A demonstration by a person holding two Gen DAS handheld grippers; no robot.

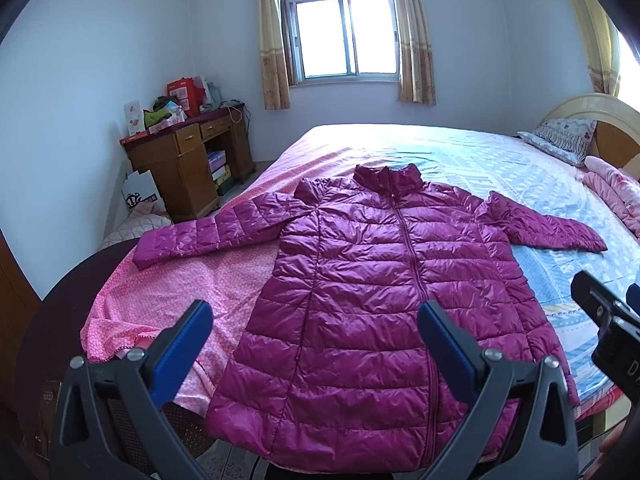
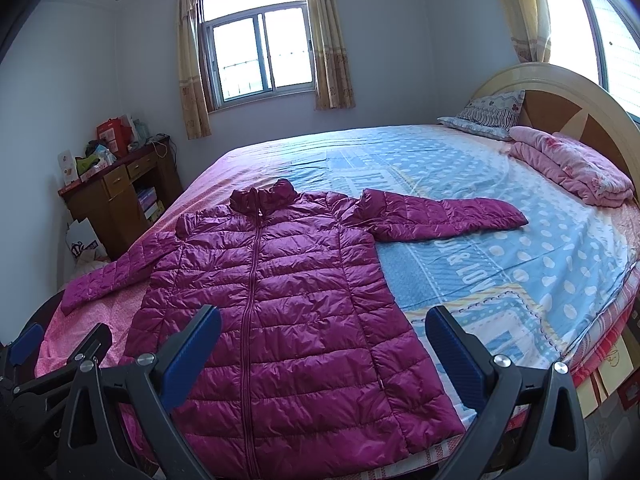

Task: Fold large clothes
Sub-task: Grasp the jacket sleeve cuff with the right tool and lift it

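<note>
Both fingers of the left gripper [image 1: 316, 320] stand wide apart and hold nothing; they hang above the lower part of a magenta quilted jacket [image 1: 384, 280]. This jacket lies flat on the bed [image 1: 520, 168], front side up and zipped, with its hem at the near edge of the bed and its collar toward the middle. One sleeve reaches to the left edge, the other sleeve points toward the headboard side. At the right border of this view a part of the right gripper [image 1: 608, 320] shows.

From the right wrist view, the right gripper [image 2: 322, 332] is also wide open and empty, above the hem of the jacket [image 2: 280, 280]. A folded pink blanket [image 2: 572, 168] and a pillow [image 2: 488, 114] rest at the headboard end of the bed [image 2: 440, 160]. A wooden desk [image 2: 116, 196] stands beside the far left corner.
</note>
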